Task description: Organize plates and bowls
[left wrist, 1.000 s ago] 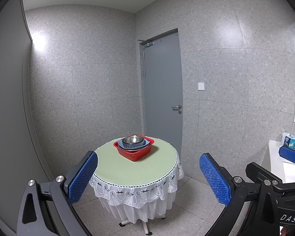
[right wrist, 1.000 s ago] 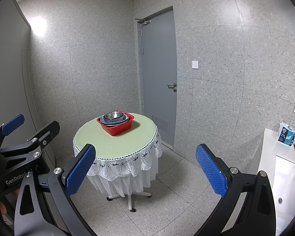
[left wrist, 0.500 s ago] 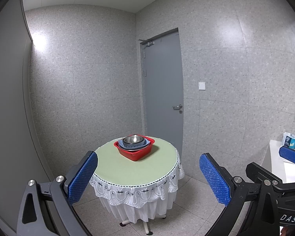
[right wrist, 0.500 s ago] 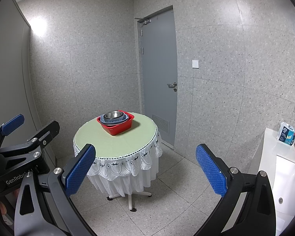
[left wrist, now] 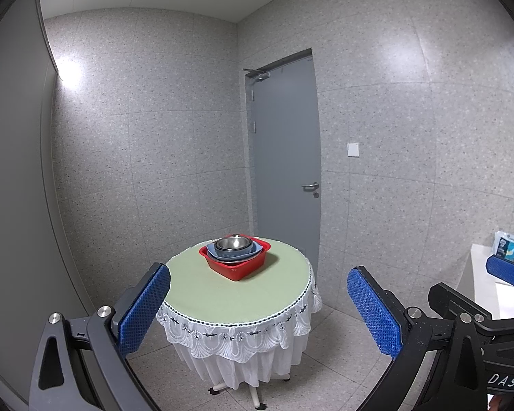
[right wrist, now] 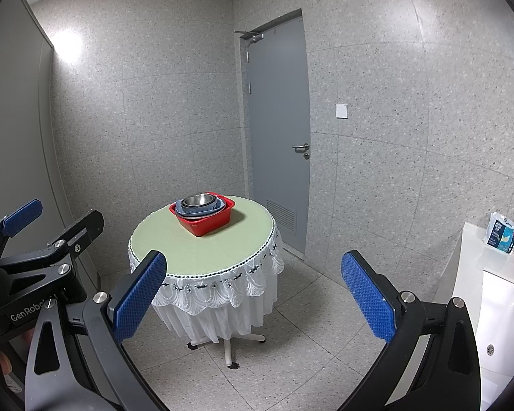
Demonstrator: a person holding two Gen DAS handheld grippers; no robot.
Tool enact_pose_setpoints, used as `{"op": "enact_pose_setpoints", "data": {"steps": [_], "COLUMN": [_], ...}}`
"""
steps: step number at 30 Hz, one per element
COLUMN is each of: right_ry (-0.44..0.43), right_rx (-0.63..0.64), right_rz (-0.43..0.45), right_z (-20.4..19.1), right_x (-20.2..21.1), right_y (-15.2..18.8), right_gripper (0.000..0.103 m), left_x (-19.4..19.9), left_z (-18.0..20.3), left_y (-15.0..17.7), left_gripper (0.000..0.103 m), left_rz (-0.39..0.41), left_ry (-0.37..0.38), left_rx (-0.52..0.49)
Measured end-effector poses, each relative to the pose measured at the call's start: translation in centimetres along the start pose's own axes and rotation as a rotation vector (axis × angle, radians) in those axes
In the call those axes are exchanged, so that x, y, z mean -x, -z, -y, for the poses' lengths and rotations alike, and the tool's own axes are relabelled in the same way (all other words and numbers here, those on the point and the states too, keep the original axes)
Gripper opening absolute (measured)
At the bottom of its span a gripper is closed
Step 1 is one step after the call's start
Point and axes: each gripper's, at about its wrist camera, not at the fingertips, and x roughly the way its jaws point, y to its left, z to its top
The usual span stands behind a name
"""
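You are holding both the left tongs (left wrist: 258, 303) and right tongs (right wrist: 253, 296) spread and empty, facing the red plastic square basin (left wrist: 235, 263) of nested bowls sitting well ahead, slightly left, on the round green-clothed surface (left wrist: 222, 299).

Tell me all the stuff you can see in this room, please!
table: one, round, green top, white lace skirt, mid-room
tub: one, red, on table
basin: one, blue, nested in tub
bowl: one, steel, on top of stack
door: one, grey, shut, behind table
switch: one, white, right of door
packet: one, blue-white, on counter
counter: one, white, right
left gripper: blue pads, open
right gripper: blue pads, open
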Motion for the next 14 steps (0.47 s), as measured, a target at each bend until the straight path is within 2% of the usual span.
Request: {"op": "enact_pose_setpoints", "data": {"steps": [14], "right_ry": [-0.006], "right_rx": [-0.007], "right_rz": [-0.006], "right_z": [0.23], "right_x": [-0.85], "right_y": [0.11], "right_gripper": [0.103], "left_x": [-0.57], "left_z": [0.96], "left_y": [0.02], "left_gripper": [0.102], "left_rz": [-0.005], "left_ry": [-0.008], "left_rx": [-0.001]}}
